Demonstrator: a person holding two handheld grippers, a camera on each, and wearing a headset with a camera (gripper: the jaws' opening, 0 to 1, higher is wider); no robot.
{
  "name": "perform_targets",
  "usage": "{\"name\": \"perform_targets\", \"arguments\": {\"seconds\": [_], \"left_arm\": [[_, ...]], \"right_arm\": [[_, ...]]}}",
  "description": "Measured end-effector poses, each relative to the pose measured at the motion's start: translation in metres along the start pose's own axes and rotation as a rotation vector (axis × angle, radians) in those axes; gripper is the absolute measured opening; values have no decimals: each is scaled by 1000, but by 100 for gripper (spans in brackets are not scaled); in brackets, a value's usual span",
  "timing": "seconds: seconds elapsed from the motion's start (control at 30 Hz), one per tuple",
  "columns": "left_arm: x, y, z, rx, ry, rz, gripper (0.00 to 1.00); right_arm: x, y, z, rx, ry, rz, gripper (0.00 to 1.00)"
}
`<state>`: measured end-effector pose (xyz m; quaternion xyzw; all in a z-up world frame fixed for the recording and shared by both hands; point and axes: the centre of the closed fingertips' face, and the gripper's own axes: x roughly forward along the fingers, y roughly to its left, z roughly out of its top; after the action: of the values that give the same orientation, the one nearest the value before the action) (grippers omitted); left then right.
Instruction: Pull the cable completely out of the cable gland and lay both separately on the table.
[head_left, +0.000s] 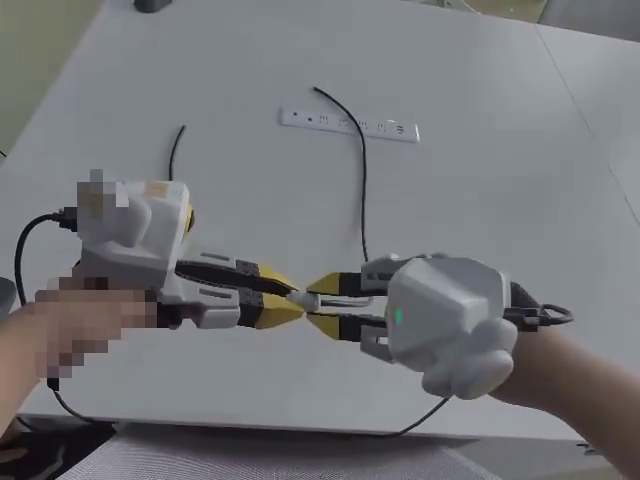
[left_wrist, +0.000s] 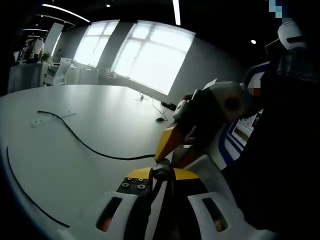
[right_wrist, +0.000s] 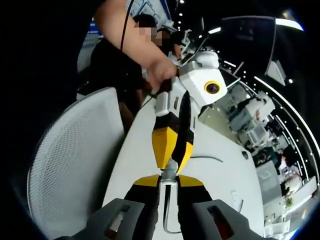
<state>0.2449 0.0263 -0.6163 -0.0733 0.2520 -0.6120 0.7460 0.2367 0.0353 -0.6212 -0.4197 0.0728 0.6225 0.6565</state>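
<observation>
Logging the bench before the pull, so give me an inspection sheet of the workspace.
Surface: white table, smooth top.
Job's things: cable gland held above the table; black cable trails from the grippers across it.
Clutter: power strip; short black wire.
Grippers: left gripper and right gripper tip to tip, fingers shut on the gland.
Cables: gripper lead loops off the left gripper.
Surroundings: mesh chair, windows.

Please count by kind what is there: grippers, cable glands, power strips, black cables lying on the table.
grippers: 2, left gripper, right gripper
cable gland: 1
power strip: 1
black cables: 2, long cable, short cable
total: 6
</observation>
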Motion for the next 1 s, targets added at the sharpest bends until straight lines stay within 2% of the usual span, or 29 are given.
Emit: {"name": "perform_targets", "arguments": {"seconds": [0.37, 0.5, 0.57, 0.6, 0.7, 0.73, 0.77, 0.8, 0.87, 0.93, 1.0], "left_arm": [[0, -1, 0, 21, 4, -5, 15], [0, 0, 2, 25, -5, 0, 15], [0, 0, 3, 32, -9, 1, 15], [0, 1, 3, 36, -11, 3, 15], [-1, 2, 6, 55, -18, 6, 15], [-1, 2, 6, 59, -18, 7, 15], [-2, 2, 7, 74, -20, 12, 15], [-2, 2, 8, 77, -22, 13, 15], [-3, 2, 9, 81, -27, 17, 15], [-4, 3, 9, 90, -30, 25, 15], [-5, 3, 9, 91, -31, 29, 15]], "right_arm": [[0, 0, 0, 35, 5, 21, 8], [0, -3, 0, 94, 10, 12, 8], [-1, -4, 2, 163, -9, 10, 9], [-2, -6, 5, 186, -36, 3, 9], [-7, -9, -2, 348, -42, -12, 13], [-8, -9, -3, 373, -40, -16, 15], [-12, -14, -5, 452, -64, -49, 16], [-13, -15, -5, 467, -74, -57, 16], [-17, -18, -9, 543, -82, -93, 18], [-20, -20, -7, 572, -107, -112, 18], [-22, -20, -12, 610, -84, -130, 19]]}}
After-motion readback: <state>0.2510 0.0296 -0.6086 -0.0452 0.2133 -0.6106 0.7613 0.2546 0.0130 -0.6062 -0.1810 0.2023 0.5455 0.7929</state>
